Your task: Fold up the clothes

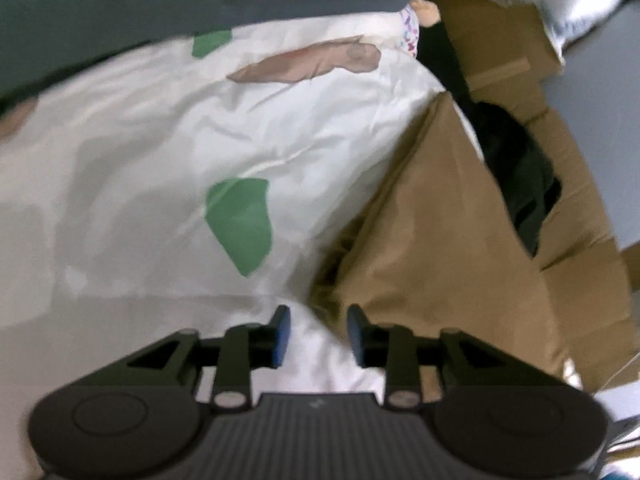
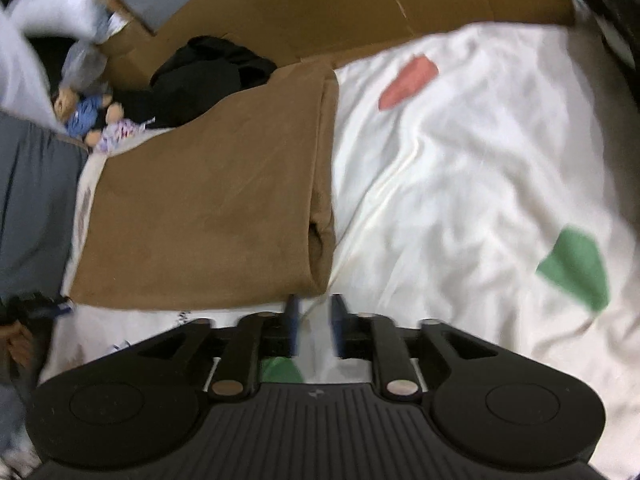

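Observation:
A brown garment [image 2: 208, 200] lies folded flat on a white bedsheet [image 2: 460, 184] printed with green and pink patches. In the right wrist view its folded edge runs down to just ahead of my right gripper [image 2: 315, 304], which is open with only sheet showing between the blue pads. In the left wrist view the brown garment [image 1: 440, 240] lies to the right on the bedsheet [image 1: 160, 160]. Its near corner sits just beyond my left gripper [image 1: 318, 316], which is also open and holds nothing.
Cardboard boxes [image 2: 320, 4] stand behind the bed, with a black garment [image 2: 208, 76] heaped against them. Small dolls [image 2: 96, 120] lie at the far left beside grey fabric [image 2: 32, 200]. In the left wrist view the cardboard [image 1: 500, 48] and black garment [image 1: 516, 176] are at right.

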Demonstrator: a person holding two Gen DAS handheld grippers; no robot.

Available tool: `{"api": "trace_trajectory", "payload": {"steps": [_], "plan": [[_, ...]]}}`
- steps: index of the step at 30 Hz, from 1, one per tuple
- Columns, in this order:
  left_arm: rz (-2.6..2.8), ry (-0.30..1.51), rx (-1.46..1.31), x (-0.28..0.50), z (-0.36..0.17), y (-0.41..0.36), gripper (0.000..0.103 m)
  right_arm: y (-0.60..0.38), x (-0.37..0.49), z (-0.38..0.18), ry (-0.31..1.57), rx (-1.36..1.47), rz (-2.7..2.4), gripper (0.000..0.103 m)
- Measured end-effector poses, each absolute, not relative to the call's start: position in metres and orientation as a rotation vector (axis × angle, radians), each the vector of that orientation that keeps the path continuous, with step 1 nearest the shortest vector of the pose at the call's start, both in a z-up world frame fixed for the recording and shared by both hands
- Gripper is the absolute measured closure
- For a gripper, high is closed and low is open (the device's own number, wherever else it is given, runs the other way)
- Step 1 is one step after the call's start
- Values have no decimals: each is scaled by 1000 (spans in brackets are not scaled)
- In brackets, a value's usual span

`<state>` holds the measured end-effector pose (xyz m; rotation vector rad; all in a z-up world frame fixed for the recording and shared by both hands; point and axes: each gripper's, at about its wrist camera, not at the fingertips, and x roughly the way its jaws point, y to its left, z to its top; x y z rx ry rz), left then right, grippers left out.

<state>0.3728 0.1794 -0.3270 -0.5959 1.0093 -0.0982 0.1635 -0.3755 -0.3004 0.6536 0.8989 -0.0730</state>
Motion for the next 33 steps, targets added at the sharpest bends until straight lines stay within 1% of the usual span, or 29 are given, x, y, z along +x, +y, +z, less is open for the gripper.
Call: {"api": "trace_trajectory", "payload": {"steps": [1, 2, 5, 8, 13, 19, 22, 24, 27, 28, 29, 30, 31, 33], "plan": [[-104, 1002, -614, 373, -329, 179, 56, -376, 163, -303, 883, 698, -75, 49], [-106, 996, -633, 373, -332, 178, 56, -376, 163, -306, 866, 743, -77, 48], [-132, 982, -691, 376, -337, 175, 56, -377, 165, -314, 849, 820, -78, 48], [-138, 991, -685, 379, -343, 169, 56, -377, 167, -324, 829, 897, -89, 48], [-155, 1004, -685, 385, -356, 169, 56, -378, 169, -337, 813, 976, -114, 48], [-177, 974, -684, 387, -362, 172, 56, -378, 166, -343, 788, 1031, -141, 49], [-175, 963, -669, 390, -363, 170, 56, -380, 169, -347, 778, 1033, -166, 56], [-177, 960, -644, 394, -363, 167, 56, -381, 170, -349, 782, 1025, -186, 72], [-180, 960, -612, 397, -362, 164, 56, -383, 174, -352, 788, 1019, -209, 78], [-178, 961, -604, 398, -361, 164, 60, -383, 174, -351, 789, 1016, -210, 80], [-170, 963, -584, 397, -360, 163, 76, -382, 174, -349, 791, 1001, -213, 85], [-166, 965, -560, 397, -358, 162, 87, -381, 174, -348, 794, 986, -216, 91], [-183, 964, -533, 396, -355, 161, 93, -380, 174, -347, 794, 980, -215, 93], [-191, 956, -541, 394, -352, 162, 94, -379, 173, -342, 795, 953, -207, 95]]}}
